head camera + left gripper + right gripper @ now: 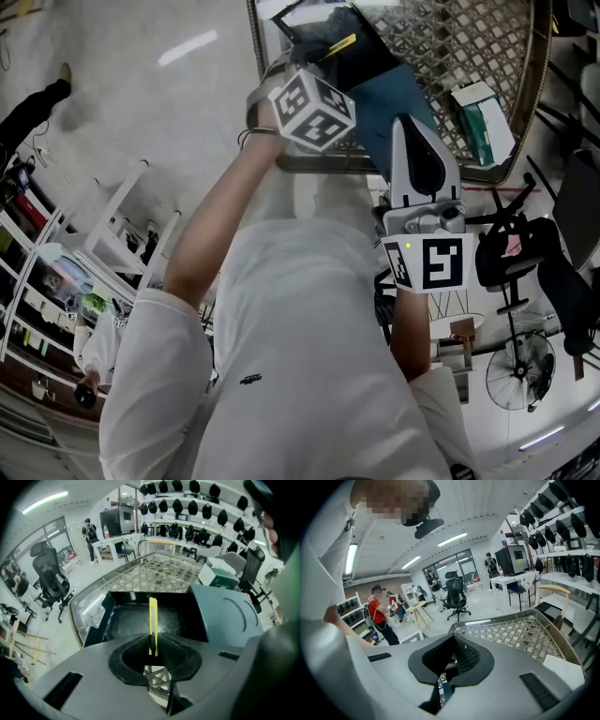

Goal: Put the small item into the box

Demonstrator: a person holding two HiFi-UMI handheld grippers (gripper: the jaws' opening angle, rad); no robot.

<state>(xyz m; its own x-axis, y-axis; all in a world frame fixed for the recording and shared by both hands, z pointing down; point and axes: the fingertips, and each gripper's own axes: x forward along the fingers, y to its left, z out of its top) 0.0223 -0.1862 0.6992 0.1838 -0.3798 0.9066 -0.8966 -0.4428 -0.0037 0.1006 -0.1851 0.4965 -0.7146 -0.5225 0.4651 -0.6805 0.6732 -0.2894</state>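
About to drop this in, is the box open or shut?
Open: the box shows its dark inside, lid laid back beside it; the left gripper holds the yellow item.

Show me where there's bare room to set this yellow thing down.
Inside the black box the floor is bare, wall to wall, just beyond the yellow item. The glass tabletop behind is free too. Crowded on the right: teal lid, white-green carton.

No lettering reads anywhere; the print on the green-white carton (487, 131) is too blurred.
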